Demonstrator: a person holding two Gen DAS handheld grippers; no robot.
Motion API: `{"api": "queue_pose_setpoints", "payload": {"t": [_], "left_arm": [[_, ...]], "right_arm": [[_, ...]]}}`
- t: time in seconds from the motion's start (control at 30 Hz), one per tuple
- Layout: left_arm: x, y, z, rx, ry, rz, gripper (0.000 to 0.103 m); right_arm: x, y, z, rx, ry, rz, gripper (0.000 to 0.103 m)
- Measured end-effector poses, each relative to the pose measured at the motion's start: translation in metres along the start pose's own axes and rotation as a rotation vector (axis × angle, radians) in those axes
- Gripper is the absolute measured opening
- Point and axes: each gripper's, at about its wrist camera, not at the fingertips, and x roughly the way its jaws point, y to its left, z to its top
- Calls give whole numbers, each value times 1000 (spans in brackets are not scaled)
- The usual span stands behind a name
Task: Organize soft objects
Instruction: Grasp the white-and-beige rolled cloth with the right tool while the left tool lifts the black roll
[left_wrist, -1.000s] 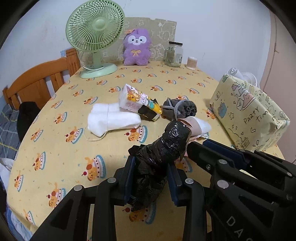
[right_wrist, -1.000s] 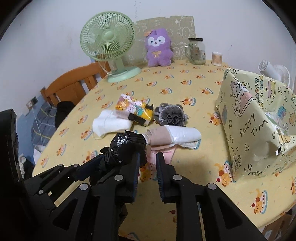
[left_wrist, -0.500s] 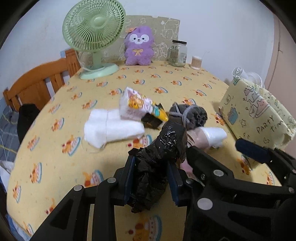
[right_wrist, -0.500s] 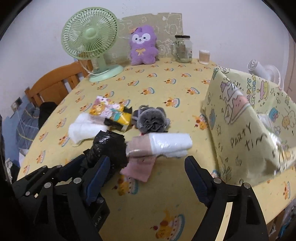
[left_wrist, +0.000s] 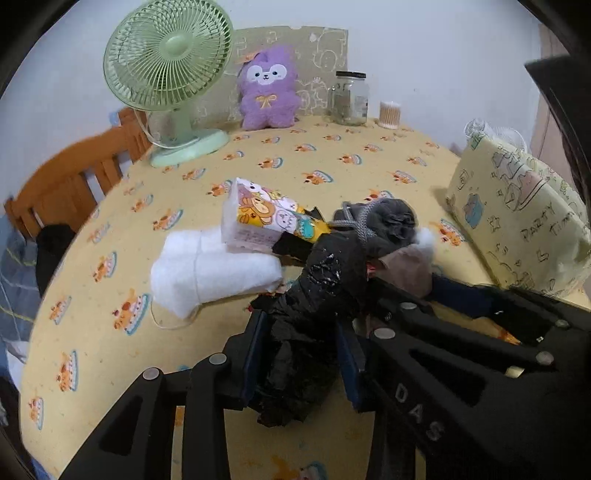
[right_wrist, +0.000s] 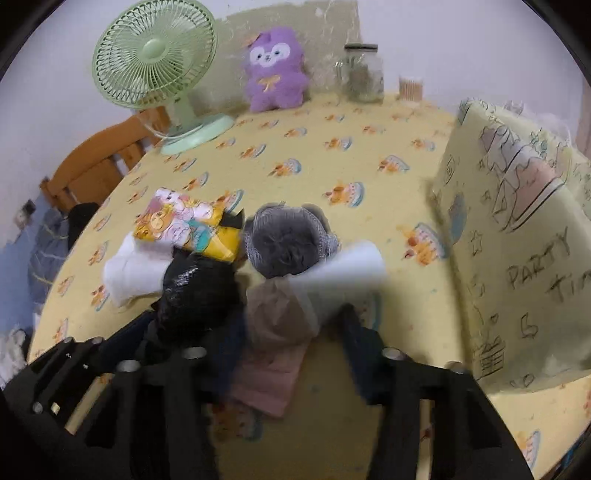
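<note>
My left gripper is shut on a crumpled black plastic bag, held just above the table; the bag also shows in the right wrist view. My right gripper is open, its fingers on either side of a pink and white rolled cloth lying on the table. Behind it lie a grey bath pouf, a cartoon-print tissue pack and a white folded cloth. The pouf, the tissue pack and the white cloth show in the left wrist view too.
A yellow "Party Time" gift bag stands at the right. At the back stand a green fan, a purple plush toy, a glass jar and a cotton-swab cup. A wooden chair is at the table's left edge.
My right gripper opened from shut and moved forward over the pink and white roll, its fingers now straddling it. My left gripper kept hold of the black bag and shifted slightly forward.
</note>
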Motion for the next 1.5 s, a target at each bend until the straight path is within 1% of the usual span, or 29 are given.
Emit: {"api": "queue_pose_setpoints", "payload": {"t": [0.07,0.1,0.17,0.27,0.7,0.87,0.9,0.93,0.97,1.0,1.07,1.1,1.13,1.2,1.33,1.37,1.4,1.43,1.47,1.5], "left_arm": [[-2,2,1,-20,8,-18,39],[-3,2,0,-21,4,-16,39],[-8,1,-2,-17,-1,-11,39],[-17,-1,-4,-13,-14,-7,39],[-75,-10,5,-5,-137,-6,39],[-84,-8,-4,-5,-149,-8,39],[-84,-7,-6,-7,-146,-8,41],[-83,-6,-9,-7,-142,-10,45],[-83,-5,-11,-5,-137,-13,53],[-82,-5,-14,-2,-133,-15,56],[-80,-3,-19,10,-136,-33,73],[-79,-2,-21,13,-137,-39,76],[-78,-2,-22,15,-137,-42,78],[-71,-1,-23,23,-125,-55,78],[-55,-1,-21,20,-98,-68,78],[-50,0,-21,16,-91,-74,77],[-44,0,-22,10,-85,-78,73],[-39,0,-22,0,-71,-75,42],[-33,0,-23,-11,-44,-67,22],[-29,0,-23,-14,-32,-59,22]], "right_arm": [[-3,1,-1,3,0,21,29],[-6,3,-2,-4,-17,13,28],[-12,5,-4,-17,-34,2,27],[-18,6,-7,-7,-42,13,27],[-82,12,-4,-29,-165,29,27],[-95,18,-8,-56,-187,17,27],[-95,18,-10,-55,-186,22,27],[-94,18,-12,-52,-184,32,27],[-93,19,-15,-48,-180,44,27],[-92,20,-18,-47,-174,52,27],[-91,23,-24,-52,-177,48,27],[-91,25,-26,-57,-180,43,27],[-90,26,-28,-60,-184,39,27],[-88,27,-31,-62,-190,23,27],[-73,21,-31,-34,-163,15,27],[-70,20,-31,-32,-157,11,27],[-65,18,-29,-32,-149,6,27],[-60,17,-29,-34,-140,2,27],[-55,17,-28,-35,-129,0,27],[-48,15,-28,-34,-112,-2,27]]}}
